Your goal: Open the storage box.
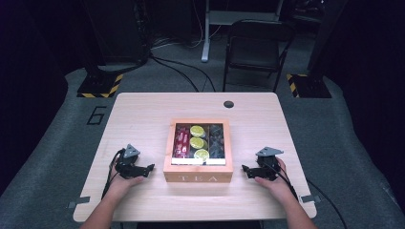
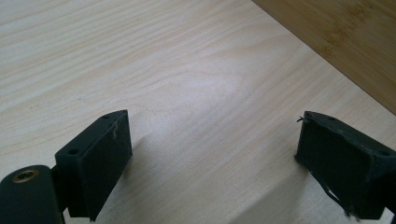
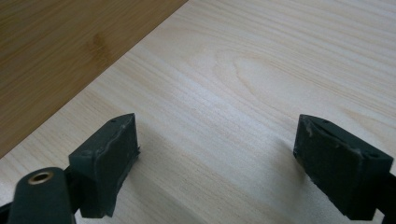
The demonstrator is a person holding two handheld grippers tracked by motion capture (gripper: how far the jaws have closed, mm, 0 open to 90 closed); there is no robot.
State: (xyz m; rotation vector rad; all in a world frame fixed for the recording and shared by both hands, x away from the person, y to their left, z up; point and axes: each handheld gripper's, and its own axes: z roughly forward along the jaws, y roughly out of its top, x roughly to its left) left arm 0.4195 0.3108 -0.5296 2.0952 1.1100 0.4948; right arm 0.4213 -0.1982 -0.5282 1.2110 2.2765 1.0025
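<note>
Between your two hands sits the wooden tea box (image 1: 198,177), lid closed, in the middle of the pale table (image 1: 143,114). Through its glass top you can see red packets (image 1: 181,140) in the left compartment, three lime-printed packets (image 1: 197,142) down the middle one, and dark packets (image 1: 216,140) on the right.

Your left gripper (image 1: 148,168) rests on the table just beside the box's left wall, pointing at it, apart from the wood. In the left gripper view its jaws stand wide apart with only bare tabletop between them (image 2: 212,149), and the box's side crosses the upper right corner (image 2: 345,37).

Your right gripper (image 1: 246,170) mirrors it just beside the box's right wall, not touching it. In the right gripper view the jaws are spread wide over bare table (image 3: 215,149), with the box's side filling the upper left corner (image 3: 60,51).
</note>
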